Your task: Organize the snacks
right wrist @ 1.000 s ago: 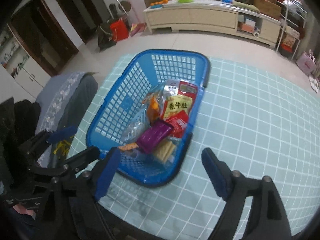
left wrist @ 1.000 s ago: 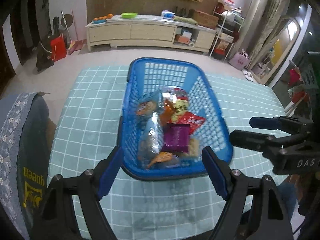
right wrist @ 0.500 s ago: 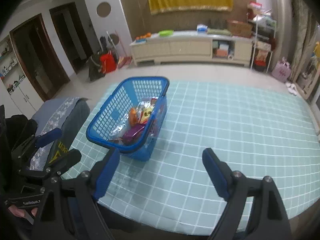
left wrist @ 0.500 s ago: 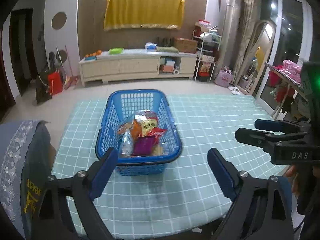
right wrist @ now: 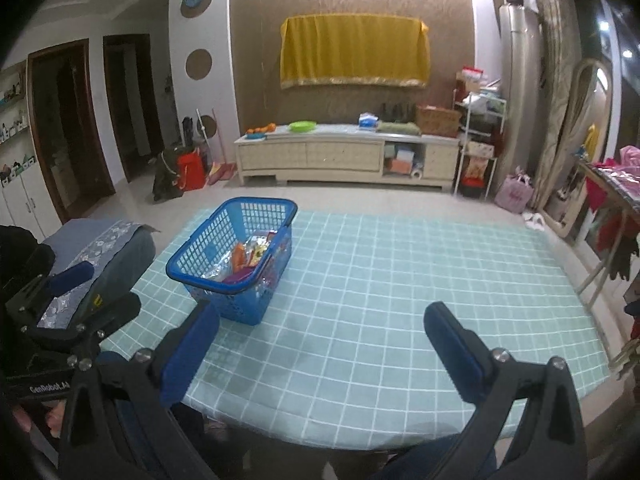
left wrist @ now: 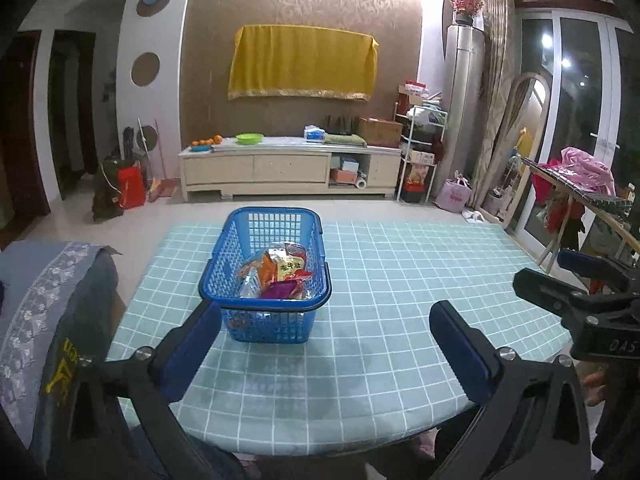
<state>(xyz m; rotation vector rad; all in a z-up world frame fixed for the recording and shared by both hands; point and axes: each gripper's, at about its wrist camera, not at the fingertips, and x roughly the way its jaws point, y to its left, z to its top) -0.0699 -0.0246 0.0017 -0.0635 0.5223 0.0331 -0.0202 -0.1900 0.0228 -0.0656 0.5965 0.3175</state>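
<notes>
A blue plastic basket (left wrist: 224, 264) stands on the left half of the table and holds several snack packets (left wrist: 280, 272), among them a yellow, an orange and a purple one. It also shows in the right wrist view (right wrist: 192, 256) with the snack packets (right wrist: 248, 260) inside. My left gripper (left wrist: 326, 344) is open and empty, near the table's front edge, short of the basket. My right gripper (right wrist: 320, 344) is open and empty, over the table's front edge, to the right of the basket. Each gripper shows at the edge of the other's view.
The table wears a teal checked cloth (left wrist: 400, 280). A chair with a grey cover (left wrist: 48, 312) stands at the table's left. A drying rack with clothes (left wrist: 576, 188) stands to the right. A low cabinet (left wrist: 288, 168) lines the far wall.
Both grippers have pulled back and up from over the basket toward the table's front edge. The basket now looks small and far. Both stayed open.
</notes>
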